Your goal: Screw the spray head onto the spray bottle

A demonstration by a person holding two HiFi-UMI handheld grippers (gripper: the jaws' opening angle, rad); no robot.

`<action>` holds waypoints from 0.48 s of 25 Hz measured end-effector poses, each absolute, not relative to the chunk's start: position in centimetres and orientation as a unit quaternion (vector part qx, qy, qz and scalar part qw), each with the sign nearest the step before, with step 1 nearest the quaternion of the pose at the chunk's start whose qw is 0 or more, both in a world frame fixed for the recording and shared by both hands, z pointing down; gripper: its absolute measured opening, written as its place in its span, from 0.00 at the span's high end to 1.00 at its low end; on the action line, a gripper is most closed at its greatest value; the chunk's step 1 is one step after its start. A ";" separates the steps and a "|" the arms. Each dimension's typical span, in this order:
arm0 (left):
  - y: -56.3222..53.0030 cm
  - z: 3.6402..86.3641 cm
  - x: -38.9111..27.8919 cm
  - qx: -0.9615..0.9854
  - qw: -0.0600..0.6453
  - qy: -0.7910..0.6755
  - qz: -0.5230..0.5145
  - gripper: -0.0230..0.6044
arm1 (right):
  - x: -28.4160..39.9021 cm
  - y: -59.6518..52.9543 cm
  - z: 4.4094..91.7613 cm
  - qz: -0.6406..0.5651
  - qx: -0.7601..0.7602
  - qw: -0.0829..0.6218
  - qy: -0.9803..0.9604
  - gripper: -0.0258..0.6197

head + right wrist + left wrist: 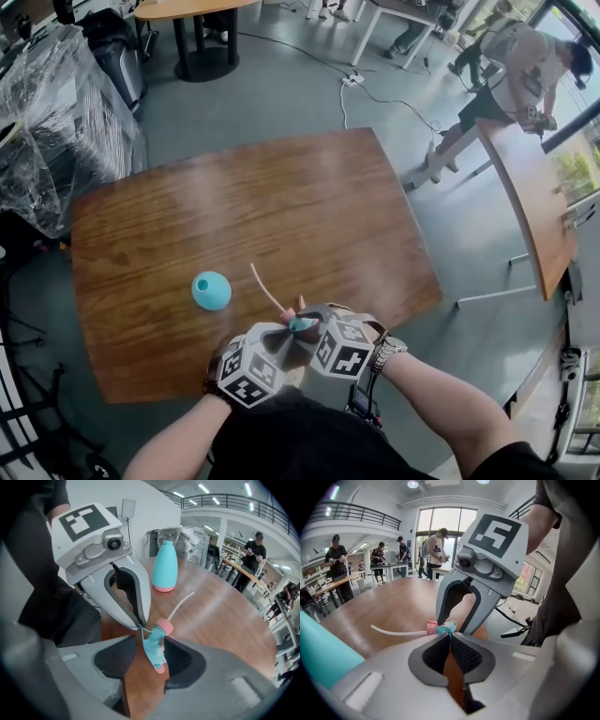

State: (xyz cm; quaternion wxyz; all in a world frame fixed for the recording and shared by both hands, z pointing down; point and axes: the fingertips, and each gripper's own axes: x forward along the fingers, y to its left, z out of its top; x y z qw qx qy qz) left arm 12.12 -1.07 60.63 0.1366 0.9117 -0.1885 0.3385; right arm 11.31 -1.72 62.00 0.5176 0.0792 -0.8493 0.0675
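Note:
The teal spray head [153, 649] with its pink collar [164, 626] and white dip tube [181, 603] hangs above the wooden table [309, 206] near its front edge. My right gripper [151, 641] is shut on the head's body, tube pointing away. My left gripper [140, 626] faces it, jaws shut, pinching the thin trigger end of the head [443, 628]. In the head view both grippers, left [291, 330] and right [306, 317], meet over the head. The teal spray bottle [211, 291] stands upright with a bare neck, left of and beyond the grippers, also seen as bottle [165, 566].
Plastic-wrapped equipment [56, 122] stands off the table's far left corner. Another wooden table [525, 197] is to the right, with a person [511, 75] beside it. More people work at tables in the background.

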 end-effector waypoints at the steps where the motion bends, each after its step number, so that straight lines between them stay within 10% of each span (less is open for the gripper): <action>1: -1.3 60.5 12.0 0.911 0.144 -0.192 0.334 0.92 | 11.3 -1.8 61.7 0.062 0.084 0.516 -0.850 0.69; 12: -3.7 55.4 12.5 0.894 0.355 -0.211 0.177 0.92 | 11.9 -4.3 58.1 -0.254 0.152 0.560 -0.774 0.69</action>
